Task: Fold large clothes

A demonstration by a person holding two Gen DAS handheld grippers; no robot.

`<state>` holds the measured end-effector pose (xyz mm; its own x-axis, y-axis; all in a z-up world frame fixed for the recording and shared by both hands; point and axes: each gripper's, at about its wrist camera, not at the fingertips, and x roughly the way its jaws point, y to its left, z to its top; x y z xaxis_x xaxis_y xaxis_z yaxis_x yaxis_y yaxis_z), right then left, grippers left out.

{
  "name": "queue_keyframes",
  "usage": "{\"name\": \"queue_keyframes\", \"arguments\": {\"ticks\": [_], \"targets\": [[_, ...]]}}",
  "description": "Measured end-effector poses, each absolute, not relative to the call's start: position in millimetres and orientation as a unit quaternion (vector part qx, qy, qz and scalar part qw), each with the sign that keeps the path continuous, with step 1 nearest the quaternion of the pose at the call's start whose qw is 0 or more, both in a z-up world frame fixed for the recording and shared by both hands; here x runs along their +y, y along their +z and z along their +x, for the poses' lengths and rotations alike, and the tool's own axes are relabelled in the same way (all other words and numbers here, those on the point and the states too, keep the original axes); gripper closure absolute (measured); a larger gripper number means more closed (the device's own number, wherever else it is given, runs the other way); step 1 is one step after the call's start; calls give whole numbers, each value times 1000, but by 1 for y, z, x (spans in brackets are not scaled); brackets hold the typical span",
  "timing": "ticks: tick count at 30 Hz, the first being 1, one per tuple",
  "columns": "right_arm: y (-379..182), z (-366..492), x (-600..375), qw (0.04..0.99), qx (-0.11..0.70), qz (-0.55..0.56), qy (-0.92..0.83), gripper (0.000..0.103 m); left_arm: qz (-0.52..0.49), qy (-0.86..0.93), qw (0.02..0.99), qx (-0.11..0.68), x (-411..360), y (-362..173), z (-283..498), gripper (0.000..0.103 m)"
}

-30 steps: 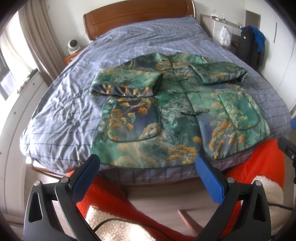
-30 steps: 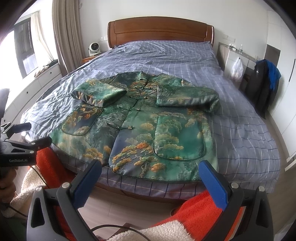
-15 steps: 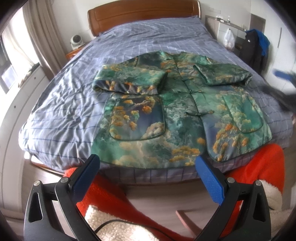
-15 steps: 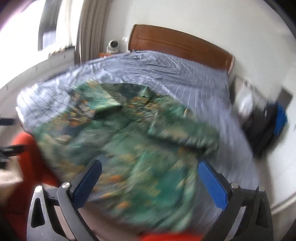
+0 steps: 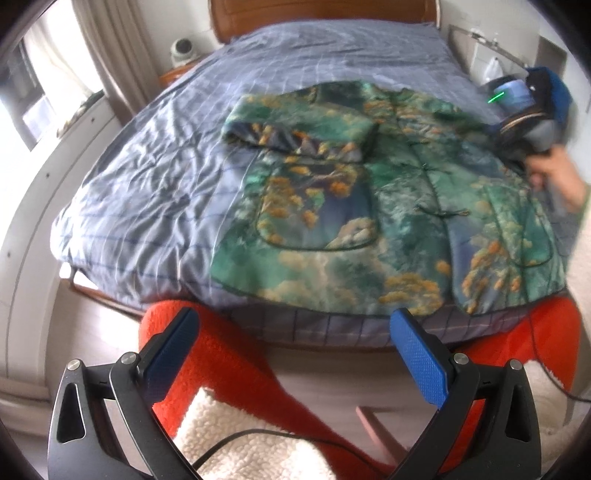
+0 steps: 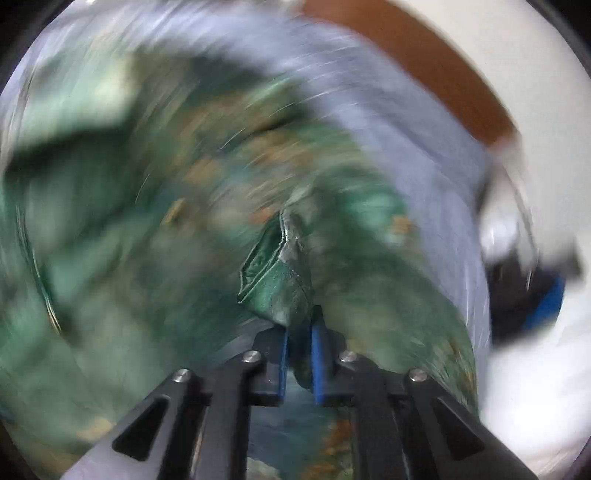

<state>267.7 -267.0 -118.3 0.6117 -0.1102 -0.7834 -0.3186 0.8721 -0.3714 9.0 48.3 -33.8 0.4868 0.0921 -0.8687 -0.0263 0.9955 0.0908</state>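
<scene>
A green jacket [image 5: 384,206] with orange and cloud print lies flat on the bed [image 5: 155,177], buttons up, its left sleeve folded across the chest. My left gripper [image 5: 293,332] is open and empty, held off the foot of the bed, short of the jacket's hem. My right gripper [image 6: 298,347] is shut on a pinched fold of the jacket [image 6: 284,273]; that view is heavily blurred. In the left wrist view the right gripper's body and the hand holding it [image 5: 532,122] sit over the jacket's right side.
A wooden headboard [image 5: 325,14] stands at the far end. A nightstand with a small white device [image 5: 183,48] is at the back left, by the curtain and window. Red and white fleece [image 5: 236,398] lies below my left gripper. Dark bags are at the right.
My right gripper has swung in from the foot of the bed onto the jacket's right side and closed on the fabric. My left gripper has drifted slightly closer and left, still open.
</scene>
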Motion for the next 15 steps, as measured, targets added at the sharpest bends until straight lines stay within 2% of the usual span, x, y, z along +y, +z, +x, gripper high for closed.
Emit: {"name": "queue_keyframes", "arguments": {"ticks": [5,9,12,15], "targets": [[-33,229,-426,927,371,-25,-48,94,38,24,861,507,40,-36,16,0],[-6,155,-573,924,319,115,-177,95,46,-4,863,504,17,-34,22,0],[-29,111,-643,900,327,169,-234,96,63,-22,862,503,-3,-33,25,0],[-80,84,-682,865,352,261,-245,96,80,-39,861,500,-21,-28,24,0]]}}
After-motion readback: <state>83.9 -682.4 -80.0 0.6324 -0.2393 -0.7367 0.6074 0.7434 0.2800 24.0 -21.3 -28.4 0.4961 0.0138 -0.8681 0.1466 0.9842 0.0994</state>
